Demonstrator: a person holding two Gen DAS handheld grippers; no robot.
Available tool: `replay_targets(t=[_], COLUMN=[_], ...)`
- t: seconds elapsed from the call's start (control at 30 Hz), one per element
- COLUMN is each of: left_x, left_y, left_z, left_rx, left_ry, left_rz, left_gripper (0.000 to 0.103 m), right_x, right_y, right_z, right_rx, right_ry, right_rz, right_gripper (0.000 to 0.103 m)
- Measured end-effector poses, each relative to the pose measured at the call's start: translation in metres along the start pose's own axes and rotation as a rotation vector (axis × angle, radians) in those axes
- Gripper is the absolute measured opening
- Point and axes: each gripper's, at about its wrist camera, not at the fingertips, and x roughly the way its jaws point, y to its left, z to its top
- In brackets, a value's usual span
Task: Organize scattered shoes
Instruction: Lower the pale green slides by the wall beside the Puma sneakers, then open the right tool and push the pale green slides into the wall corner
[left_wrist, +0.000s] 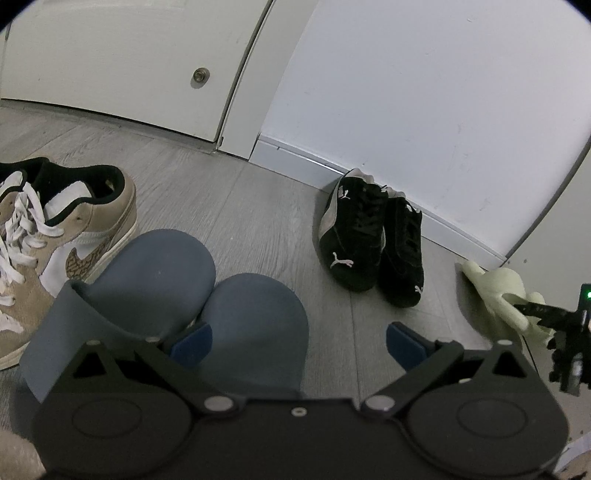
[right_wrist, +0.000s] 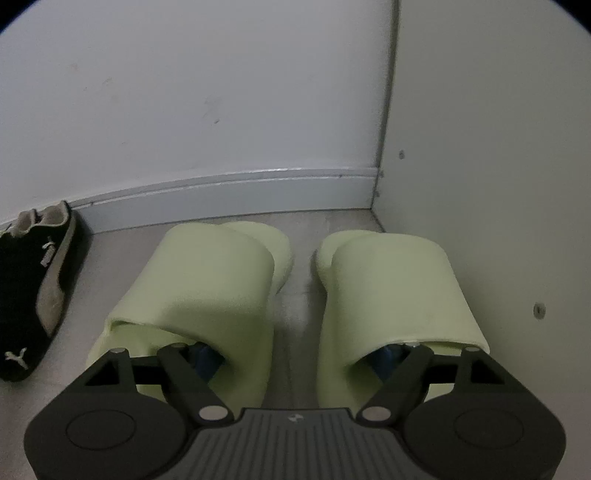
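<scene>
In the left wrist view the left gripper (left_wrist: 298, 341) sits low over the grey plank floor (left_wrist: 258, 206), its 2 blue fingers (left_wrist: 192, 341) spread wide. The left finger rests between 2 blue slides (left_wrist: 255, 314) lying side by side at lower centre, toes pointing up the frame; the right finger hangs over bare floor. A tan sneaker with white laces (left_wrist: 62, 236) fills the left edge, touching the outer slide. A pair of black suede sneakers (left_wrist: 369, 236) stands at centre right, heels against the grey baseboard (left_wrist: 295, 158), with a strip of open floor between it and the slides. At the right edge, pale green slides (left_wrist: 495, 291) show partly behind the other tool. A white door (left_wrist: 129, 66) closes off the upper left.

In the right wrist view the right gripper (right_wrist: 295, 356) is spread wide, 1 finger (right_wrist: 205, 360) tucked under the strap of each of 2 pale green slides (right_wrist: 207, 295). They lie parallel, toes near the baseboard (right_wrist: 229, 195), a narrow floor gap between them. The right slide lies just beside the white side panel (right_wrist: 480, 147) in the corner. The black sneaker (right_wrist: 33, 295) lies at the left edge, with a band of bare floor between it and the left slide.
</scene>
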Motion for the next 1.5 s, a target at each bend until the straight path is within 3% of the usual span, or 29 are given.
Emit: replay_targets(t=[0.1,0.2,0.33,0.53,0.73,0.93,1.13,1.3,1.5], left_x=[0.001,0.001,0.0,-0.001,-0.002,-0.003,-0.004,-0.006,-0.008], left_y=[0.0,0.0,0.0,0.001,0.001,0.001,0.0,0.0,0.0], left_z=[0.001,0.001,0.001,0.001,0.0,0.001,0.001,0.002,0.001], left_rx=[-0.002,0.001,0.001,-0.001,0.002,0.004,0.005,0.009,0.004], left_ry=[0.003,0.007,0.005,0.0,-0.003,-0.011,-0.019,-0.027,-0.033], left_rz=[0.001,0.004,0.003,-0.006,-0.011,-0.016,-0.022,-0.026,-0.027], left_gripper=[0.102,0.102,0.102,0.102,0.102,0.102,0.102,0.102,0.102], right_x=[0.002,0.008,0.009,0.003,0.001,-0.012,-0.034,-0.032,-0.02], right_y=[0.017,0.053,0.075,0.059,0.052,0.033,0.004,-0.003,0.0], right_z=[-0.003,-0.026,-0.033,-0.028,-0.024,0.013,0.015,0.003,-0.013], right_rx=[-0.164,-0.426,-0.524,-0.37,-0.374,-0.07,0.139,0.203,0.161], right_ry=[0.012,0.002,-0.011,0.004,0.053,0.121,0.178,0.238,0.309], right_rz=[-0.044,-0.078,-0.075,-0.033,-0.032,-0.015,0.081,0.11,0.058], right_gripper=[0.089,0.096,0.097,0.097,0.097,0.097,0.097,0.097,0.097])
